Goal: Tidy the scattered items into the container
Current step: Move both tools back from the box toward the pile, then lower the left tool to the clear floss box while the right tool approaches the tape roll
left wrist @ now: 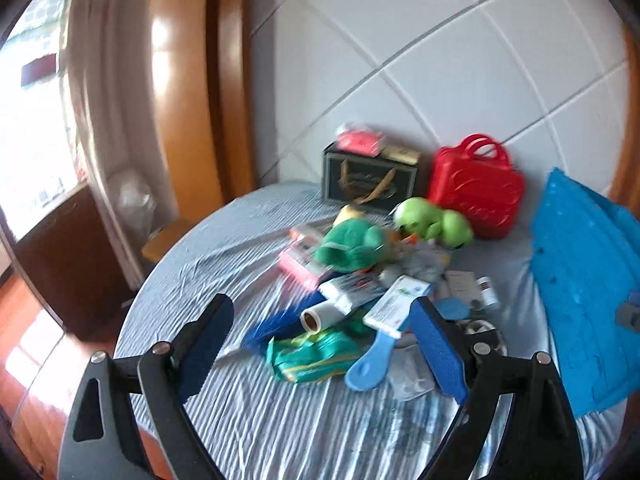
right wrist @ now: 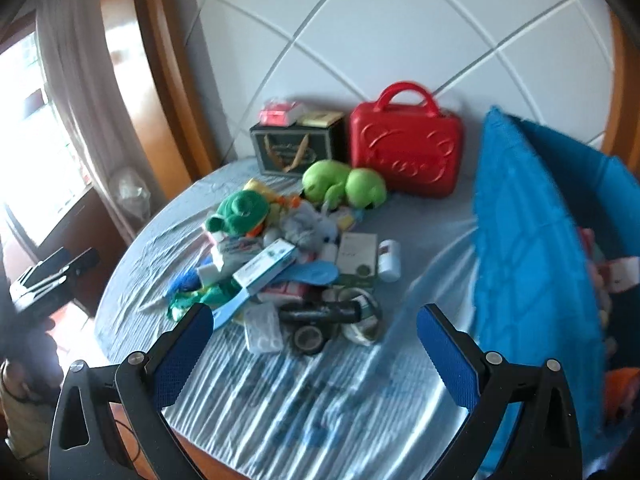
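Both the left gripper (left wrist: 322, 328) and right gripper (right wrist: 316, 334) gaped empty before the red plastic handled case (right wrist: 406, 150); labels blurred, unreadable.

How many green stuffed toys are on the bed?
2. The light green plush lies in front of the red case. The dark green plush sits left of it, atop the pile. More could be buried underneath.

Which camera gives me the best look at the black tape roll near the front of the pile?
The right wrist view: the black tape roll lies unobstructed at the pile's near edge, ring shape clear. In the left wrist view that spot sits behind the left gripper's right finger, so the roll can't be made out.
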Demonstrator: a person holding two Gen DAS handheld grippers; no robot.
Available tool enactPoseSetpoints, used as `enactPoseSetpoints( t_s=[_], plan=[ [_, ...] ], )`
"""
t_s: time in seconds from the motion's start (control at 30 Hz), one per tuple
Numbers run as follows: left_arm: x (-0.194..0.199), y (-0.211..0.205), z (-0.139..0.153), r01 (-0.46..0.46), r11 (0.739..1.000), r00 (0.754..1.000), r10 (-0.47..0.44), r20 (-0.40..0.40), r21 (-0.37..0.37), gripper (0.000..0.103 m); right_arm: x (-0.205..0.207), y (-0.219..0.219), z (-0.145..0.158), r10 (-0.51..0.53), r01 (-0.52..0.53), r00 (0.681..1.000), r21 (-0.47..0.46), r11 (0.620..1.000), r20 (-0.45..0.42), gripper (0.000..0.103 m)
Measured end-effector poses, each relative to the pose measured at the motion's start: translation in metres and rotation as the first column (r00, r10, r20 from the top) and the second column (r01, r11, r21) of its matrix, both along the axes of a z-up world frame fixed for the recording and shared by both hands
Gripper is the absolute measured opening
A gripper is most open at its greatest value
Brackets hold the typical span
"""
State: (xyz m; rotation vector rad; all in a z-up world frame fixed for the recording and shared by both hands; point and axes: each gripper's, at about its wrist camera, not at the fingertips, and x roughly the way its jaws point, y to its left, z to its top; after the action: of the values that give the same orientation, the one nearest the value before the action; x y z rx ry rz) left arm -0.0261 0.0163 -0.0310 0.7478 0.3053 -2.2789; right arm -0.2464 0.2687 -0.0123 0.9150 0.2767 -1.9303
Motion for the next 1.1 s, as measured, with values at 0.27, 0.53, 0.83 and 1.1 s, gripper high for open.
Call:
enactPoseSetpoints(
  t_s=[0.27,0.53,0.83,1.1],
  plan=[
    [-0.012,-0.015,-0.051,-0.040,0.999,0.994,0.036,0.105,0.037,0.090,-0.027,-0.028,-0.058,0.000,-0.007,0.995,0.074,0.997,0.096,0.103],
    [-0.070,0.003,-0.116,0.117,0.981,0.975,-0.143,0.169,0.157,0.090,-0.029,-0.047,-0.124,-0.063,0.026,0.980,0.190,0.981,0.188,0.103],
    [-0.116,0.034,-0.175,0.208,0.947,0.935,-0.266,0.235,0.243,0.090,-0.032,-0.057,-0.191,-0.117,0.037,0.959,0.294,0.955,0.258,0.103],
    [-0.156,0.045,-0.219,0.193,0.943,0.925,-0.267,0.272,0.270,0.090,-0.045,-0.061,-0.219,-0.147,0.058,0.958,0.333,0.941,0.247,0.103]
  ],
)
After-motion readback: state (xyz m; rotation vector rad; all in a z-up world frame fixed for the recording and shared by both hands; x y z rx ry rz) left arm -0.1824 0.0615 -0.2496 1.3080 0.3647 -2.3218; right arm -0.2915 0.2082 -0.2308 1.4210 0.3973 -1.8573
